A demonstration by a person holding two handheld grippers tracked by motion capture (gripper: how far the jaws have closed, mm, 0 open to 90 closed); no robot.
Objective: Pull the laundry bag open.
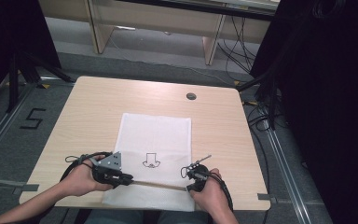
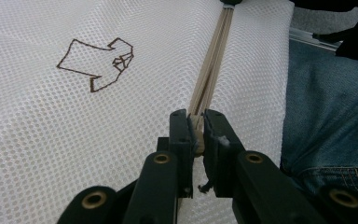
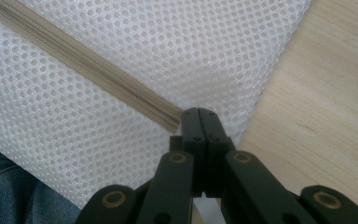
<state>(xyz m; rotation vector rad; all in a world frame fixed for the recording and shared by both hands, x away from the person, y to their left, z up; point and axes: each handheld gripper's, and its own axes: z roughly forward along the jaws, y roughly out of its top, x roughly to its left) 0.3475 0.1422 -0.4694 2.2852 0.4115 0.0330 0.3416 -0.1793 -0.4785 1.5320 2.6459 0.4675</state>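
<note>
White mesh laundry bag (image 1: 154, 135) lies flat on the wooden table (image 1: 88, 107) under both my tools, its beige zipper (image 3: 81, 58) stretched between them. My left gripper (image 2: 196, 128) is pinching what looks like the zipper pull (image 2: 196, 133), and my right gripper (image 3: 199, 122) is pressed together at the zipper's far end, apparently clamping the fabric there. I judge the slide works best if I keep the right end anchored and taut while drawing the pull straight along the teeth, low to the mesh.

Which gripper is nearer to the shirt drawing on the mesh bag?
Left. The left gripper sits just beside the shirt drawing; the right gripper is farther, at the bag's edge.
</note>
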